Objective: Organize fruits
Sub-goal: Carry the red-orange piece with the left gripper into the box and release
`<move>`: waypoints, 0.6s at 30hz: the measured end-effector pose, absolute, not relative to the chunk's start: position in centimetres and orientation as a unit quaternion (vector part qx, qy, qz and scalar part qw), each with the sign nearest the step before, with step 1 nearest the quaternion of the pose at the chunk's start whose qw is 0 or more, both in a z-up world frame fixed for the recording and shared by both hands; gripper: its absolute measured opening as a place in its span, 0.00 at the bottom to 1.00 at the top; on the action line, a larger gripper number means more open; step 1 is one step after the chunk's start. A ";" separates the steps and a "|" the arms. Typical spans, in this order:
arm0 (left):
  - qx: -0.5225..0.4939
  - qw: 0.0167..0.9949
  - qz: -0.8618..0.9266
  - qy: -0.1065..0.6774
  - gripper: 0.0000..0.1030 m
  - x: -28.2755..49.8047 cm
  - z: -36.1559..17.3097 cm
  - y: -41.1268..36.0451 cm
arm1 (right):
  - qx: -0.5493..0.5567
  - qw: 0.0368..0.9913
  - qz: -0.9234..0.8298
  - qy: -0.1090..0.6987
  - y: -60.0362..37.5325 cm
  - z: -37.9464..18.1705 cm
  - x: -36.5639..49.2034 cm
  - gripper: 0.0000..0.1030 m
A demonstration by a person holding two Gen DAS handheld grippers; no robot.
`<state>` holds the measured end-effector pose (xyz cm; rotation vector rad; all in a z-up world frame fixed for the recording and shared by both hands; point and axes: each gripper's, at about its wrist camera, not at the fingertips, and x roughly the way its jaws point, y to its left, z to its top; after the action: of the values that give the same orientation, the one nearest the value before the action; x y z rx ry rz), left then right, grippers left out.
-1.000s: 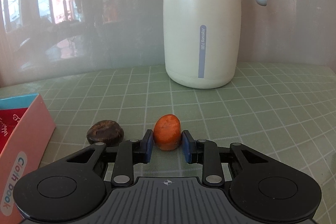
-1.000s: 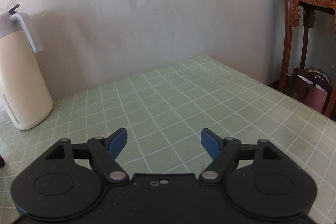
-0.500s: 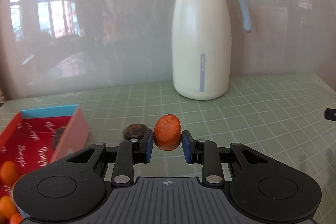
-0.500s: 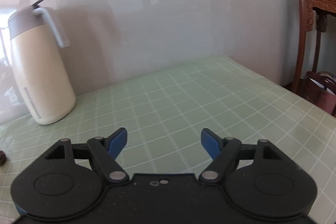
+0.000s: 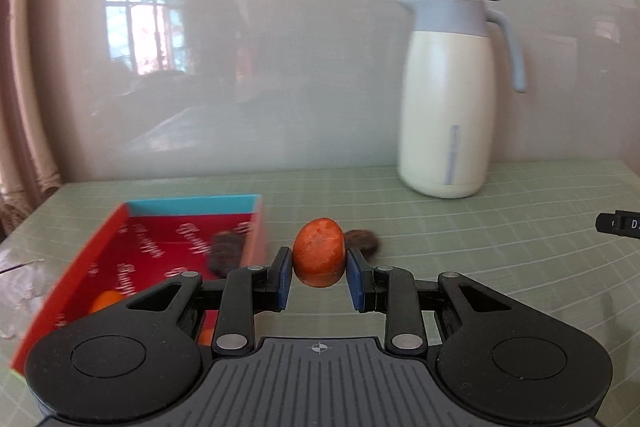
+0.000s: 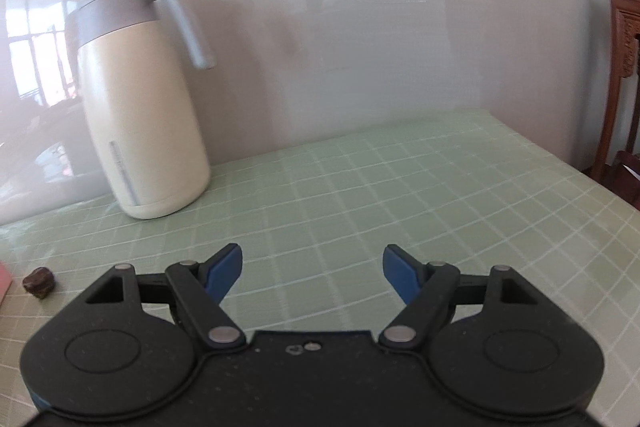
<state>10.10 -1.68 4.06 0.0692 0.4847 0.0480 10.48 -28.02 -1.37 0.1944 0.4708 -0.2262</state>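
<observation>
My left gripper [image 5: 319, 273] is shut on a small orange fruit [image 5: 319, 251] and holds it above the table, just right of the red box [image 5: 160, 251] with the blue far wall. A dark brown fruit [image 5: 362, 240] lies on the green mat behind the held fruit; it also shows in the right wrist view [image 6: 39, 281]. Inside the box lie another dark fruit [image 5: 226, 254] and an orange fruit [image 5: 107, 301], partly hidden by my gripper. My right gripper [image 6: 313, 267] is open and empty above the mat.
A cream thermos jug [image 5: 448, 99] with a grey lid stands at the back by the glossy wall; it also shows in the right wrist view [image 6: 140, 115]. A wooden chair [image 6: 624, 99] stands off the table's right edge. Clear plastic [image 5: 16, 287] lies left of the box.
My left gripper has lifted the orange fruit off the mat and swung left toward the red box. My right gripper has turned left, bringing the jug and dark fruit into view.
</observation>
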 end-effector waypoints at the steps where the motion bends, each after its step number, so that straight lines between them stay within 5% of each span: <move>1: 0.032 0.970 0.031 0.240 0.29 10.0 4.1 -1.0 | 0.094 0.962 -0.107 0.232 -27.4 -1.3 10.7 0.75; 18: 0.003 0.965 0.106 0.238 0.29 8.4 3.9 8.1 | 0.069 0.967 -0.055 0.239 -20.6 -1.0 12.2 0.75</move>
<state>8.42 8.06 3.95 0.0061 0.4817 0.2144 12.24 -20.56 -1.01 0.1392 0.4828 -0.1113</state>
